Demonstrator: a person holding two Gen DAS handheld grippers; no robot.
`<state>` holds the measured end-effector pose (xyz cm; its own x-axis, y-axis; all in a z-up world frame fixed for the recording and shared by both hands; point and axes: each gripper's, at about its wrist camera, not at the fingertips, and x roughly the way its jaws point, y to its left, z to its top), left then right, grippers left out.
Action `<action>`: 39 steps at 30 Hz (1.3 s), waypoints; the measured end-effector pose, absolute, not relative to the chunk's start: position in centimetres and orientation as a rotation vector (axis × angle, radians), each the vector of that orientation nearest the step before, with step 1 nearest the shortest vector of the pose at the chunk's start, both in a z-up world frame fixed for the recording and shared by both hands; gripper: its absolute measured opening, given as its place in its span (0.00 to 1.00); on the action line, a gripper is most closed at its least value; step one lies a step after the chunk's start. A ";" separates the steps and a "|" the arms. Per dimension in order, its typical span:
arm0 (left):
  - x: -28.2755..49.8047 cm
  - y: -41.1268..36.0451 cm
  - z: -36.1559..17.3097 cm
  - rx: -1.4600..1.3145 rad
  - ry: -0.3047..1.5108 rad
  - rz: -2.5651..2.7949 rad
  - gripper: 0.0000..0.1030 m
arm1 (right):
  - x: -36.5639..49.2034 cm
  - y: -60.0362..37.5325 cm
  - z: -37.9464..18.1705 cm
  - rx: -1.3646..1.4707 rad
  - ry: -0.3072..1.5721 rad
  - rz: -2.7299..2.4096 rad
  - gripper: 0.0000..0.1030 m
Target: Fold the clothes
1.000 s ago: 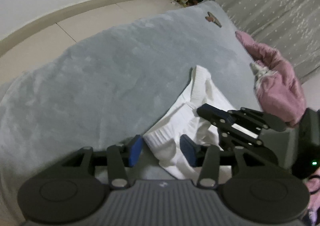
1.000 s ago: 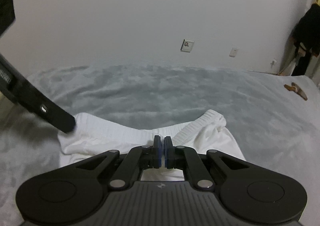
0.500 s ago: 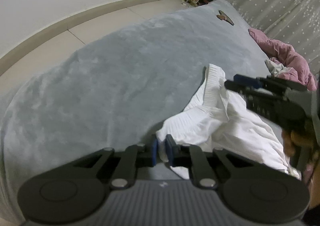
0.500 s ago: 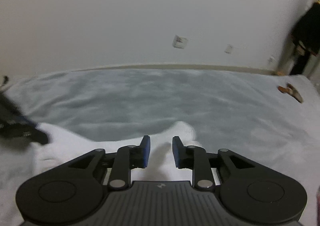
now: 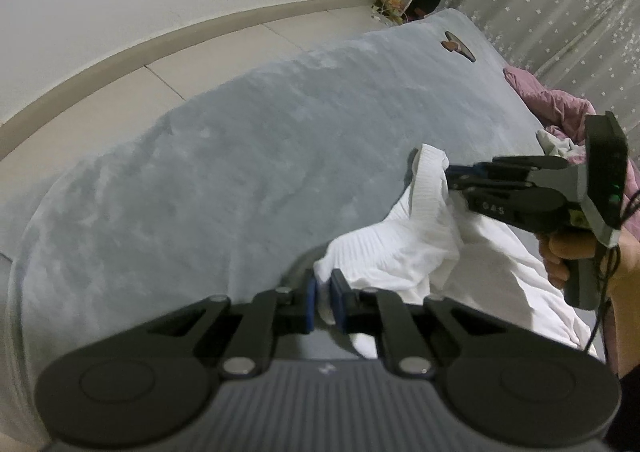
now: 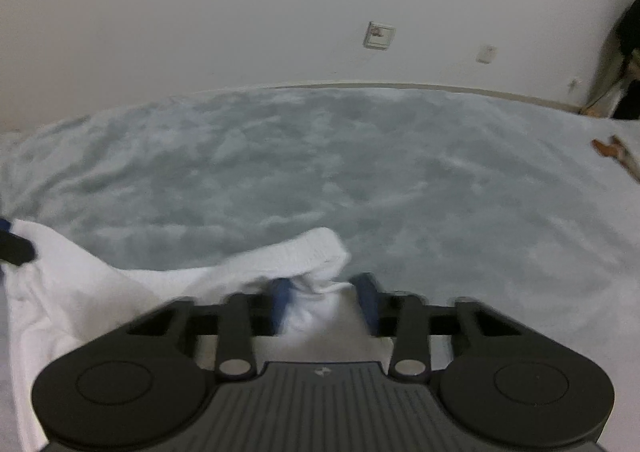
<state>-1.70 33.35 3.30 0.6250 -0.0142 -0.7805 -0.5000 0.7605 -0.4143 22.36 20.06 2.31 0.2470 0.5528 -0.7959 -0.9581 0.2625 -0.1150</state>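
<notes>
Two grippers working the ribbed edge of a white garment (image 5: 404, 252) on a grey plush blanket (image 5: 224, 171)

The left gripper (image 5: 323, 300) is pinching a ribbed corner; the right gripper (image 6: 326, 302) is standing spread around soft bunched cloth; it should be closing on the band fully, keeping the limp, crumpled fabric taut between both holds

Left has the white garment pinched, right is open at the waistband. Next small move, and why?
Probably close the right gripper on the waistband. Its fingers are apart with white cloth between them, while the left gripper already pinches the garment. Both ends held allows lifting and spreading it.
</notes>
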 end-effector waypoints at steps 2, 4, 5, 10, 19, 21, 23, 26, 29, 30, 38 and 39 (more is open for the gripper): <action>-2.0 33.5 3.7 -0.661 0.835 0.322 0.08 | 21.8 19.8 2.8 -0.701 0.656 1.132 0.08; -2.3 33.6 4.1 -0.658 0.807 0.341 0.08 | 21.3 19.2 3.8 -0.688 0.573 1.101 0.07; -2.5 33.6 4.3 -0.656 0.794 0.350 0.08 | 21.2 18.9 4.5 -0.669 0.529 1.082 0.07; -2.8 33.5 5.2 -0.616 0.744 0.399 0.08 | 20.5 18.7 5.6 -0.651 0.354 0.987 0.07; -0.4 32.6 3.8 -0.516 0.865 0.423 0.10 | 21.9 22.8 0.0 -0.827 0.428 0.872 0.06; -0.4 32.7 3.8 -0.523 0.871 0.416 0.11 | 21.8 22.5 -0.2 -0.836 0.438 0.867 0.07; -0.5 32.9 3.8 -0.530 0.876 0.409 0.14 | 22.0 22.0 0.4 -0.835 0.466 0.874 0.14; -0.5 33.2 3.8 -0.544 0.879 0.406 0.14 | 22.3 20.8 2.4 -0.769 0.491 0.885 0.35; -0.4 33.0 3.8 -0.541 0.881 0.409 0.14 | 22.7 20.0 4.7 -0.662 0.514 0.935 0.42; -0.3 32.9 3.8 -0.541 0.880 0.409 0.14 | 22.7 20.1 5.2 -0.639 0.518 0.958 0.43; -0.6 33.1 3.6 -0.554 0.879 0.394 0.16 | 22.5 23.7 2.6 -0.760 0.563 1.018 0.43; -0.6 33.2 3.6 -0.554 0.880 0.393 0.16 | 22.7 24.0 2.3 -0.763 0.576 1.024 0.43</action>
<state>-0.63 33.16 3.63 0.5814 0.0966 -0.8078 -0.5364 0.7921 -0.2914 22.70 23.96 2.33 0.4157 0.5347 -0.7357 -0.9065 0.3096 -0.2872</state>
